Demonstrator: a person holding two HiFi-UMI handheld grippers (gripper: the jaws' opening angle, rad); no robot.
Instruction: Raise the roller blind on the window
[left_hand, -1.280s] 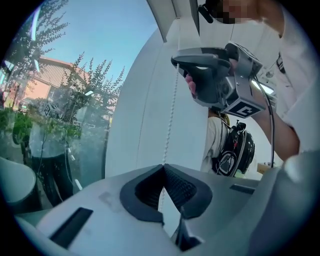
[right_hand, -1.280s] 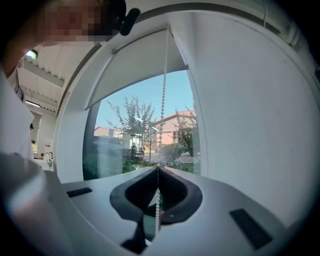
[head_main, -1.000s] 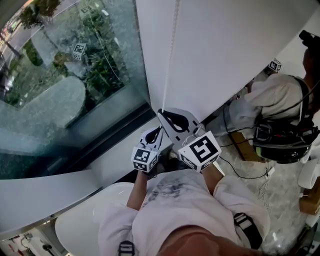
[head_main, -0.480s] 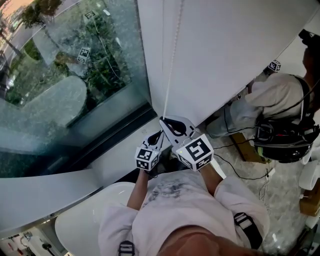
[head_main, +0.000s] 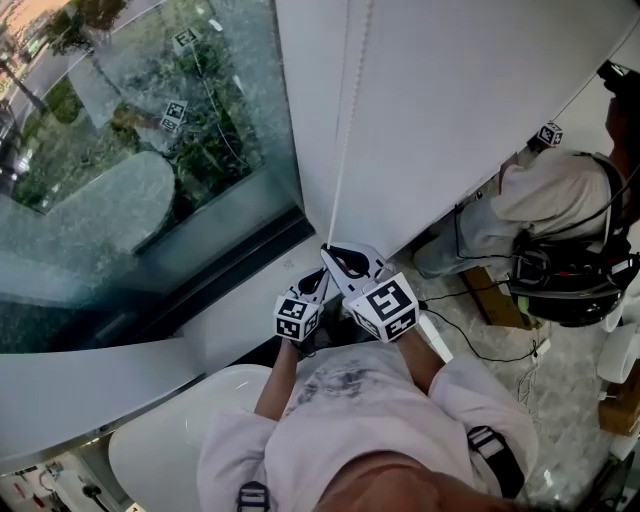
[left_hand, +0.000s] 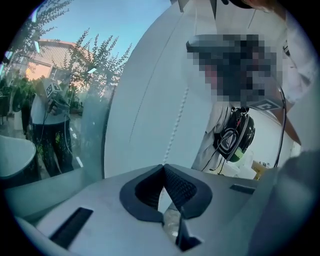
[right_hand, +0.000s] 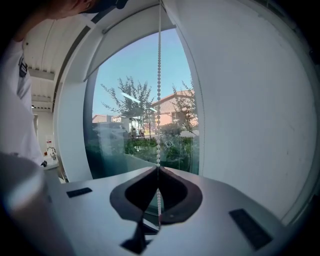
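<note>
Within right claw (right_hand: 158, 167), bead chain (right_hand: 159, 100).

Well to the right of the right gripper (head_main: 348, 262), another person (head_main: 545, 195) in a white shirt crouches on the pale marbled floor (head_main: 560, 400), with a black headset (head_main: 565, 290) hanging at the waist. Black cables (head_main: 480, 350) lie on the floor between them. Beyond the left gripper (head_main: 316, 280), trees (head_main: 200, 140) stand outside. Below and to its left is a white rounded surface (head_main: 160, 440).
</note>
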